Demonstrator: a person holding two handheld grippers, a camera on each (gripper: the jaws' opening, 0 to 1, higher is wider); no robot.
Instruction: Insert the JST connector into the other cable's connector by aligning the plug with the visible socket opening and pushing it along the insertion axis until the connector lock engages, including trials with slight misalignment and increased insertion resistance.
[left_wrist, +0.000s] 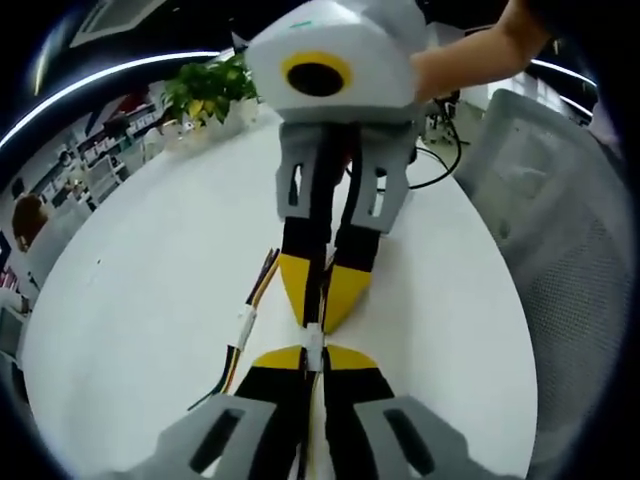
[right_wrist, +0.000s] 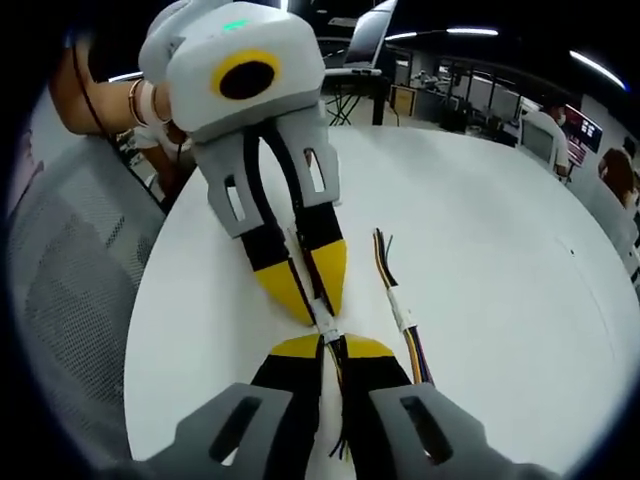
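Where the round white counter (left_wrist: 150, 300) spreads out smooth and matte, an open office lies behind it: ceiling light strips, shelves and desks at the far edge, a leafy green potted plant (left_wrist: 208, 90) standing on the counter's rim, a black cable (left_wrist: 440, 165) trailing near the edge, and a grey mesh chair back (right_wrist: 70, 290) just beside the counter. Two pairs of tongs meet tip to tip over the middle of the surface, each with grey plastic arms, black jaws and glossy yellow wedge-shaped tips. In the left gripper view the left tongs (left_wrist: 313, 358) rise from the bottom, clenched on a thin bundle of wires, and the right tongs (left_wrist: 322, 300) reach down from above, a person's hand (left_wrist: 470, 60) behind their white housing. Between the two sets of tips sits the small white JST connector (left_wrist: 313, 338), pinched from both sides; whether plug and socket are fully seated cannot be told. In the right gripper view the right tongs (right_wrist: 332, 350) are likewise clenched on their cable, facing the left tongs (right_wrist: 312, 300). A spare cable (right_wrist: 402, 310) of multicoloured wires with its own white connector lies flat on the counter just beside the tips.
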